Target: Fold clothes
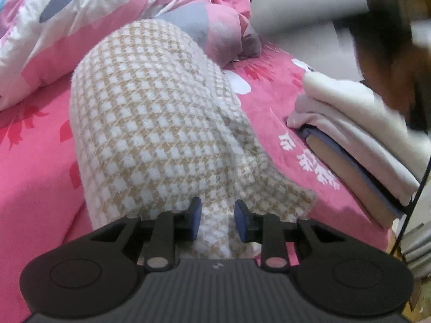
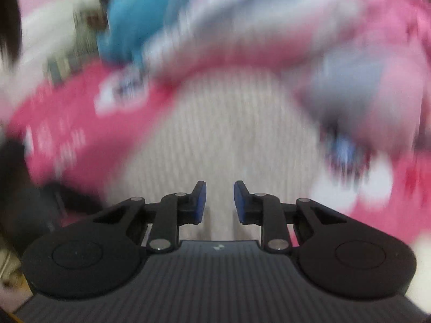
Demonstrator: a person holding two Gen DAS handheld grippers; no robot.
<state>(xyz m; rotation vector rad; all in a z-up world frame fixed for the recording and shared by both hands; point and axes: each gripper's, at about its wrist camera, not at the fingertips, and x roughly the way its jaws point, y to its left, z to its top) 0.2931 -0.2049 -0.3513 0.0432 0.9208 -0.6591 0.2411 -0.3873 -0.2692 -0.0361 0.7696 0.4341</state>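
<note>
A beige-and-white checked fleece garment [image 1: 150,123] lies lengthwise on the pink bedsheet [image 1: 32,161] in the left wrist view. Its near end bunches up between the blue pads [image 1: 196,215] of my left gripper [image 1: 218,216], which is shut on that fold. A corner of the cloth droops to the right of the jaws. The right wrist view is smeared by motion. In it the same pale garment [image 2: 215,123] spreads below my right gripper [image 2: 219,202]. Its jaws stand a little apart, with only blurred cloth far behind the gap and nothing held.
A stack of folded cream, lilac and tan clothes [image 1: 358,134] sits on the sheet at the right. A crumpled pink, white and grey quilt [image 1: 80,13] fills the far side. A dark blurred shape [image 1: 385,53] crosses the upper right. Something blue [image 2: 126,21] lies at the far left.
</note>
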